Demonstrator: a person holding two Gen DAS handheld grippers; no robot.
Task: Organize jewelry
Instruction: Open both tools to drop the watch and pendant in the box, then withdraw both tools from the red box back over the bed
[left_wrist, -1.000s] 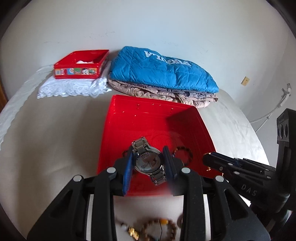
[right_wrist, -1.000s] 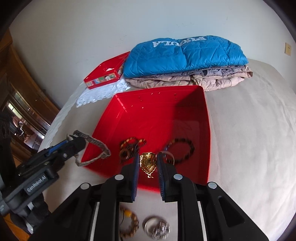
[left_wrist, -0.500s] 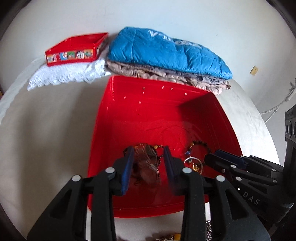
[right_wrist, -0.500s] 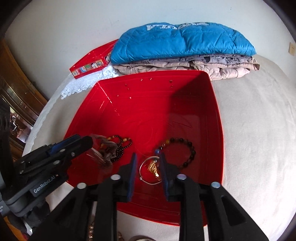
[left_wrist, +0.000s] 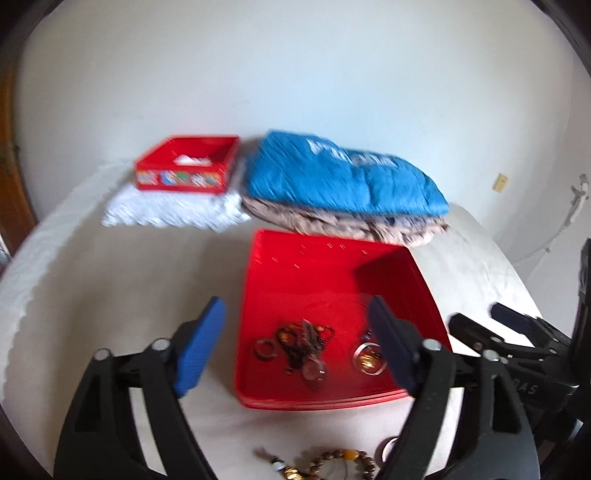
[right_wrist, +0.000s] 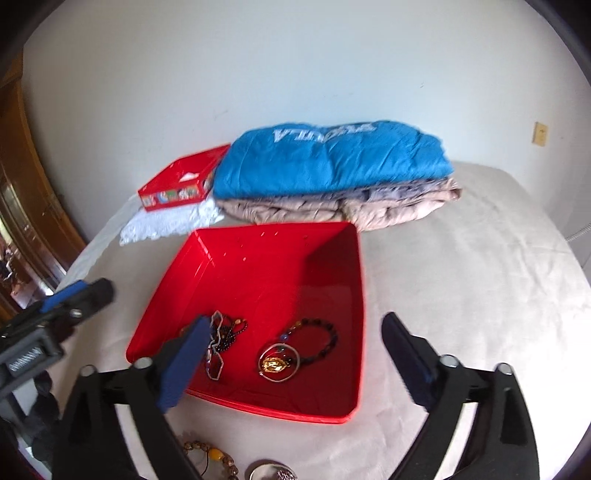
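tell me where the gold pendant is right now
The gold oval pendant lies inside the big red plastic tray, near its front edge in the right wrist view, ringed by a thin silver bangle beside a dark beaded bracelet.

Left wrist view is motion-blurred; we can't separate the tangled pieces (left_wrist: 303, 345) in the red tray (left_wrist: 332, 273). Bead bracelet (left_wrist: 341, 461) cut by bottom edge. Right view: blue finger (right_wrist: 181, 363) hides tray corner; silver piece (right_wrist: 271, 472) cropped.
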